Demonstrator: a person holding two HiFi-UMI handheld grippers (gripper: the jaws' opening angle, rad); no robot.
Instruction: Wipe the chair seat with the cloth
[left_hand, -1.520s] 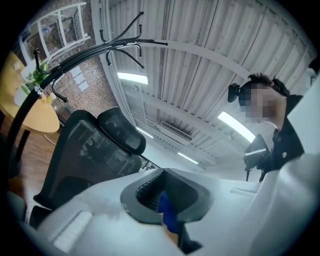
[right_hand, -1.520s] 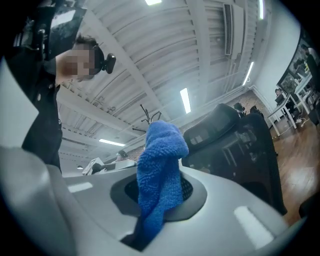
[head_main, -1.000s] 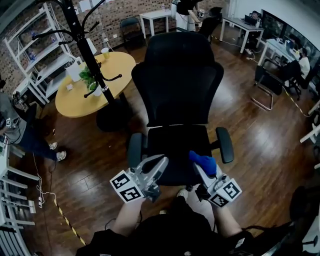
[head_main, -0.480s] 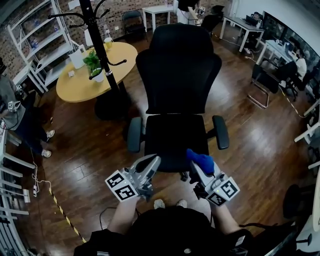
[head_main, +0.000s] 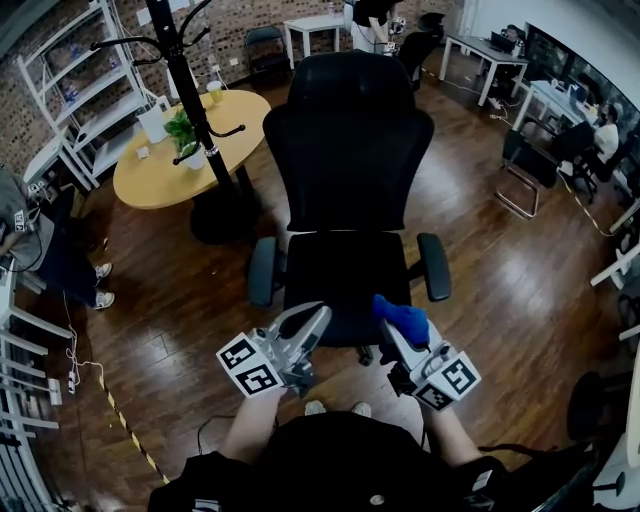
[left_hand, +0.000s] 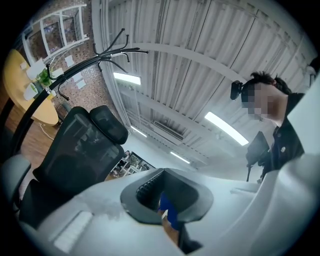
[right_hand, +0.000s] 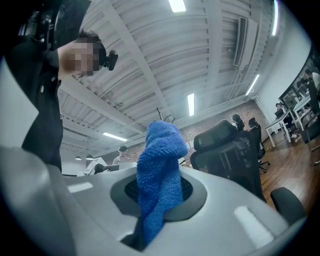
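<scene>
A black office chair stands in the middle of the head view, its seat just beyond both grippers and its tall back upright. My right gripper is shut on a blue cloth, which sticks up from the jaws near the seat's front right edge. In the right gripper view the cloth fills the space between the jaws of that gripper, with the chair to the right. My left gripper hovers at the seat's front left edge, shut with nothing in it. Its own view shows the closed tip and the chair.
Armrests flank the seat. A round yellow table with a plant and a black coat stand sit at the back left, with white shelves beyond. A person stands at the left edge. Desks and chairs line the back right.
Both grippers now sit a little further back from the seat's front edge than a second ago. The cloth stays in the right gripper.
</scene>
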